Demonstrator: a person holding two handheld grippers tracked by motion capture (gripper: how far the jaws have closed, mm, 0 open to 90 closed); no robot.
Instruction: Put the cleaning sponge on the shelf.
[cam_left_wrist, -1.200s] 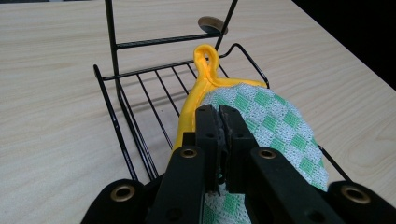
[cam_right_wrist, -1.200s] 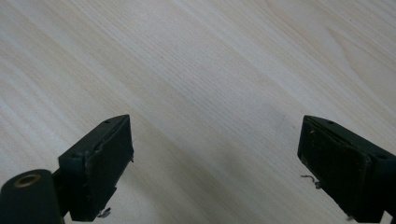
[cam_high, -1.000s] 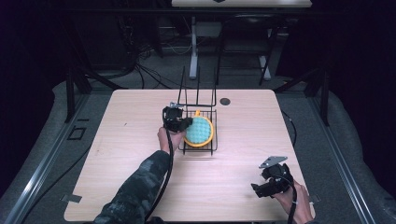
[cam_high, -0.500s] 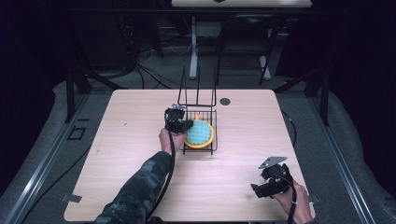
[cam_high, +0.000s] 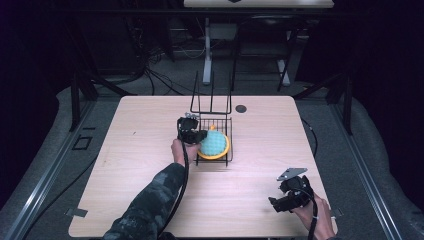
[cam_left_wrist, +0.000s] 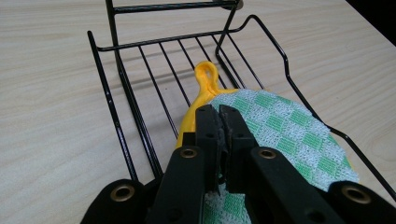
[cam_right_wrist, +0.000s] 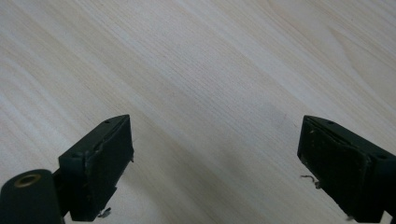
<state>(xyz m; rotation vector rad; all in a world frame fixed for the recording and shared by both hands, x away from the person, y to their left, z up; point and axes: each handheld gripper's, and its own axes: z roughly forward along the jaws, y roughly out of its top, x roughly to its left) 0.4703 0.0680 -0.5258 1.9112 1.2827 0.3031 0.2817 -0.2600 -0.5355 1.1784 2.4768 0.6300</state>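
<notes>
Wooden table (cam_high: 150, 150): left hand-held gripper (cam_high: 196, 136) clamps potholder (cam_high: 215, 144) edge in rack (cam_high: 227, 125).

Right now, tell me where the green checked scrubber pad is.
In the high view the green checked scrubber pad lies in the black wire rack at the table's middle, pinched at its left edge by the left claw.

no readable text, labels, numbers, signs
</notes>
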